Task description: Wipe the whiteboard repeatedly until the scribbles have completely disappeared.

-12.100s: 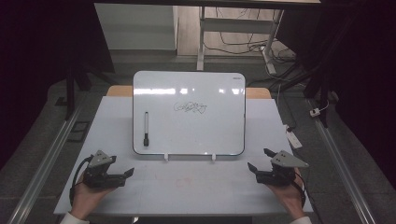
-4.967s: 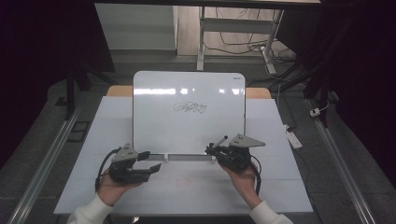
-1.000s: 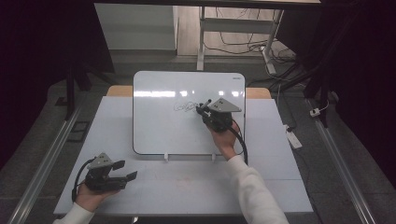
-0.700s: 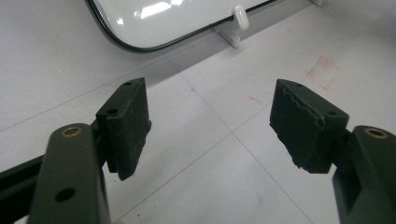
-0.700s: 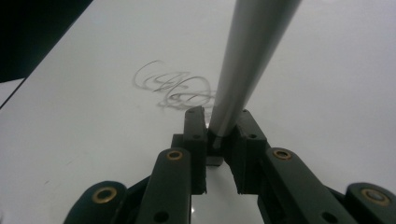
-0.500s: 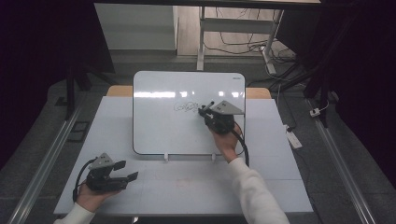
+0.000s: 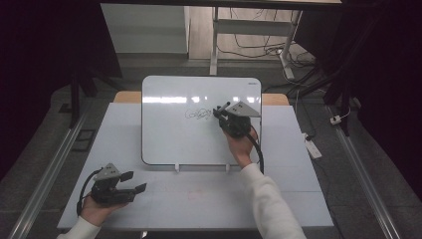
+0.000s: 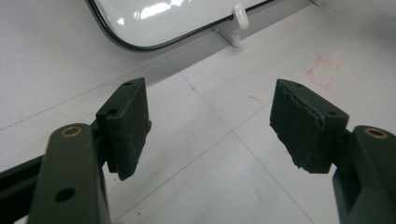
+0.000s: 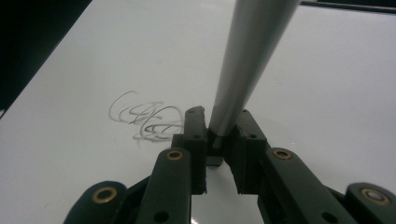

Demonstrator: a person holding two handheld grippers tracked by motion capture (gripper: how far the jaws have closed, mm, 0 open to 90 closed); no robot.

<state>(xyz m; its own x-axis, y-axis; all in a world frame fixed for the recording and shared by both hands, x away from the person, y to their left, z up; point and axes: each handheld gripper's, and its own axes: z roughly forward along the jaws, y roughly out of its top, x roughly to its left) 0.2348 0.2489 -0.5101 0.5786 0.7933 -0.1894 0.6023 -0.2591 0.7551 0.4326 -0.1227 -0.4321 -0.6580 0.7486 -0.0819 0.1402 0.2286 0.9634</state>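
A whiteboard (image 7: 169,139) stands propped on the white table, with a dark scribble (image 7: 198,114) near its middle. My right gripper (image 7: 222,113) hovers over the board just right of the scribble (image 9: 144,121), shut on a grey marker (image 9: 247,70). The marker's barrel rises from between the jaws (image 9: 219,123) toward the camera. My left gripper (image 7: 133,182) rests at the table's front left, apart from the board. Its jaws (image 8: 210,121) stand open with nothing between them, only table surface beneath.
Two small white feet (image 7: 176,168) hold the board's lower edge (image 8: 187,35). Faint red marks (image 8: 323,72) sit on the table (image 7: 298,199) in front of the board. A power strip (image 7: 312,147) lies on the floor at the right, beside a metal rail.
The marker that lay on the board's left side is gone from there. The right gripper went from the table's front right up to the scribble. The left gripper is back at the front left.
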